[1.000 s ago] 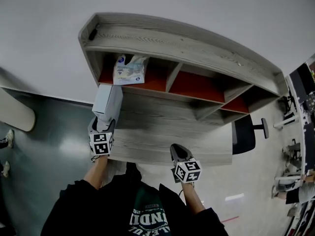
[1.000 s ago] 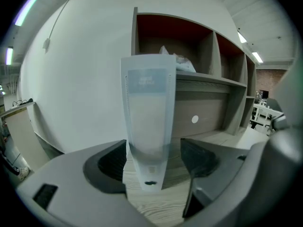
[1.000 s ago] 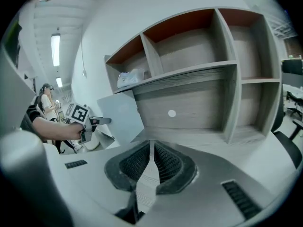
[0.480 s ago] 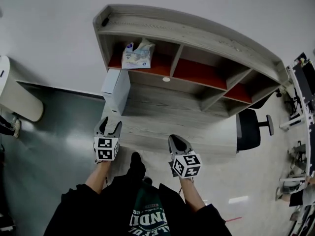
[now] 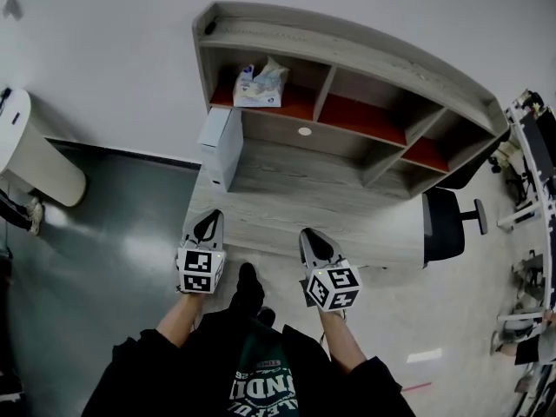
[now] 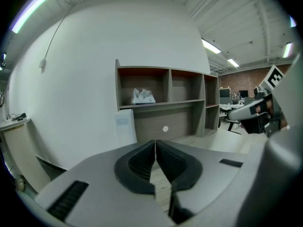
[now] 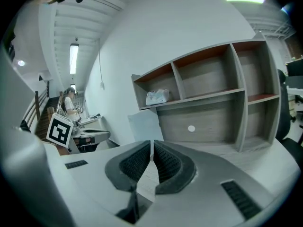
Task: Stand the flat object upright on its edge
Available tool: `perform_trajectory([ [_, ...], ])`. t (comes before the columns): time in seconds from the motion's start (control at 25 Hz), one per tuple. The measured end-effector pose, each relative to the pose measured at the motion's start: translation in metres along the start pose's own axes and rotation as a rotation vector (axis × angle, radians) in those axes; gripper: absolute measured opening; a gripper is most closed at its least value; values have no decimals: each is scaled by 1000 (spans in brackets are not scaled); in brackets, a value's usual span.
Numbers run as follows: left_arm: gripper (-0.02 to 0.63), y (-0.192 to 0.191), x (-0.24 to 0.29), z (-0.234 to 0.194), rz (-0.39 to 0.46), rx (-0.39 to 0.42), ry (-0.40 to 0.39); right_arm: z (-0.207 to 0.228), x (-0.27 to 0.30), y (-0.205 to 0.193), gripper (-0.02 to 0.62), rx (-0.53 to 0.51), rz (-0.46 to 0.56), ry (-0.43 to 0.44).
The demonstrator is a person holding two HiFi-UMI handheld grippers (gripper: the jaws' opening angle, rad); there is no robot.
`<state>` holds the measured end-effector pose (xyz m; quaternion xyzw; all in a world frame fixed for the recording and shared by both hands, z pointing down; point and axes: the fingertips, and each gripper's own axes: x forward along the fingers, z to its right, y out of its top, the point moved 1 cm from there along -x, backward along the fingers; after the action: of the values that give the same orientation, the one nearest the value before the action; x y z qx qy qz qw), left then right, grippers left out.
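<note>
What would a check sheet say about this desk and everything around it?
Surface: grey wooden desk with a shelf unit at its back.
Job's things: white flat box stands upright on its edge, desk's left rear.
Clutter: packet in the shelf unit's left compartment.
Tools: left tool and right tool shut, empty, by the desk's near edge.
Cables: thin wire on the wall.
Surroundings: black chair right of the desk.

black top [image 5: 165, 373] at six o'clock, green-and-white lettering [image 5: 261, 391] across the chest. left tool [image 5: 211, 220] and right tool [image 5: 310, 235]: grey shells, black ribbed pads [image 6: 138, 162], white cubes [image 5: 201, 269] with black square markers.
</note>
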<state>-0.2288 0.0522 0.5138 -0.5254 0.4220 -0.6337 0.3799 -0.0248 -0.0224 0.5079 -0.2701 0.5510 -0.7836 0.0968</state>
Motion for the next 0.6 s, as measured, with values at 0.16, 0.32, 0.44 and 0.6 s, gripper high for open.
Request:
perform_trajectory([
  [0.16,15,5,-12,11,14,-11,-39,-14,-6,3,44,-25,14,4],
  [0.32,15,4,-19,20,15,-24,-72,-21,-12,3,41,-36,18,3],
  [0.44,15,2,-23,27,13,-20,-93,-23,-17,2,40,-51,23,-8],
  [0.6,15,-2,-26,33,15,-13,-112,-26,-22,-1,35,-72,30,-23],
])
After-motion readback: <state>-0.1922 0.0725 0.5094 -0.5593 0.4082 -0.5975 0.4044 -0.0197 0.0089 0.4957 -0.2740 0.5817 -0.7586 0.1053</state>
